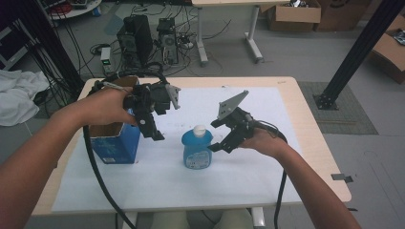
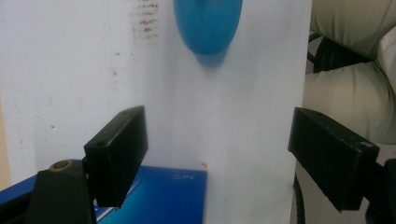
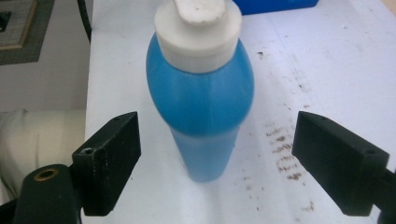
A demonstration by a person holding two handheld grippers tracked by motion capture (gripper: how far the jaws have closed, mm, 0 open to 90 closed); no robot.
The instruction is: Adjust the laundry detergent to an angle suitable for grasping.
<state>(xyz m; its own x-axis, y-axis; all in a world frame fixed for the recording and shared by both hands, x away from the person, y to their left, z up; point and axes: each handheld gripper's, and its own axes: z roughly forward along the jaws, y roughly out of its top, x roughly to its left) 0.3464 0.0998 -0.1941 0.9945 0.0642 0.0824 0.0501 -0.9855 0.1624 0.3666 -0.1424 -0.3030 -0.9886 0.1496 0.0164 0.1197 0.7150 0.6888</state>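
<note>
My right gripper [image 1: 217,135] has its jaws wide apart and holds nothing. They sit just beside the blue plastic bottle with a white cap [image 1: 197,148] and do not touch it. The bottle stands up straight on the white sheet [image 1: 248,176] in the middle of the table. My left gripper [image 1: 152,125] is wide apart too, with nothing in it. It hangs over the edge of the blue cardboard box [image 1: 116,145], which stands left of the bottle.
</note>
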